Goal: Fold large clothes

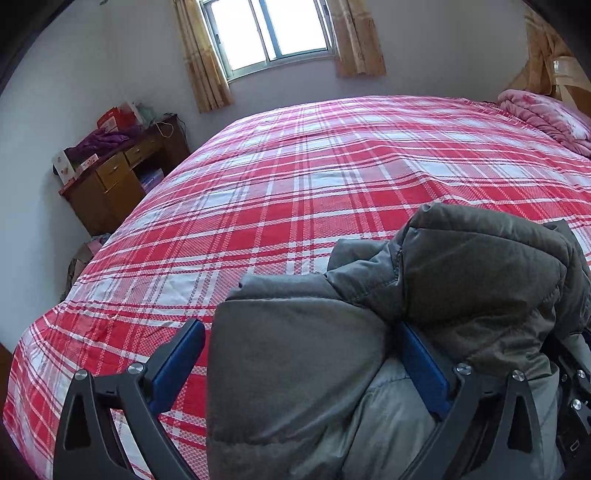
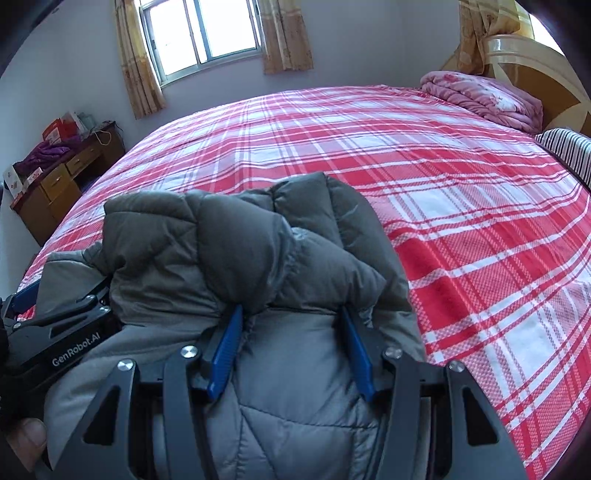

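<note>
A bulky grey padded jacket point(image 1: 461, 273) is bunched up at the near edge of the bed, also seen in the right wrist view point(image 2: 236, 240). My left gripper point(image 1: 299, 328) has its blue fingers point(image 1: 177, 365) set wide with a thick fold of the jacket between them. My right gripper point(image 2: 291, 314) also has its blue fingers point(image 2: 227, 350) around a thick fold of the jacket, the fingertips buried in the cloth. The left gripper's black body point(image 2: 62, 332) shows at the left of the right wrist view, close beside the right one.
The red and white plaid bedspread point(image 1: 295, 177) covers a large bed. A pink folded quilt point(image 2: 484, 96) and a striped pillow point(image 2: 569, 147) lie at the headboard end. A wooden desk point(image 1: 110, 177) with clutter stands by the far left wall under a curtained window point(image 1: 269, 33).
</note>
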{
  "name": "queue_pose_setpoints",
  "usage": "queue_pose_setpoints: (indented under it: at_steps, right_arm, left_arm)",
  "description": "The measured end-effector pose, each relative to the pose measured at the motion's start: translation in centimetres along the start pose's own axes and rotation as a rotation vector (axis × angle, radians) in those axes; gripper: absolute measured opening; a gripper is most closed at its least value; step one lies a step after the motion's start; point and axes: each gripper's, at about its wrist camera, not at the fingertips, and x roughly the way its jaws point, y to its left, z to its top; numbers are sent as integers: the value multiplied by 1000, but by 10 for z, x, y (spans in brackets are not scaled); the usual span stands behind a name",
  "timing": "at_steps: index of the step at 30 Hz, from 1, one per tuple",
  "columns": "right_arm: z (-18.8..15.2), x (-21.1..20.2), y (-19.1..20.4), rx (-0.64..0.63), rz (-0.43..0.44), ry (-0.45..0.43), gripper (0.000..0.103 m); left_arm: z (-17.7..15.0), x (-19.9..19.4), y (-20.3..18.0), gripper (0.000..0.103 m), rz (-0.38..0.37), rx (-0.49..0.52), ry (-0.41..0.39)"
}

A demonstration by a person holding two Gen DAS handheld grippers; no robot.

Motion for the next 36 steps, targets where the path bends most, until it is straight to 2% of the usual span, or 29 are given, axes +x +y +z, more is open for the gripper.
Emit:
queue_pose_setpoints:
  at_steps: [24,28,31,33,35,36]
  right_arm:
    - [-2,8,2,-6,-13,16,58]
    - [0,8,2,-9,-11,25,59]
    - [1,-6,-6,10,42,16,63]
    - [-3,-35,-25,74,91,-46,77]
    - [-8,-57,-41,114,100,-104,84]
    - [-12,-65,-49,124,92,-113,84]
  left_arm:
    - [-1,10,-5,102,14,14,30]
    - [4,-10,10,102,-55,32,56]
    - [-3,-55,47,102,-153,-45,-14]
    - [-16,-70,65,102,-224,-39,-29]
    - [-31,-68,74,102,-238,-22,-1]
    - [-36,-66,76,102,-244,-17,13]
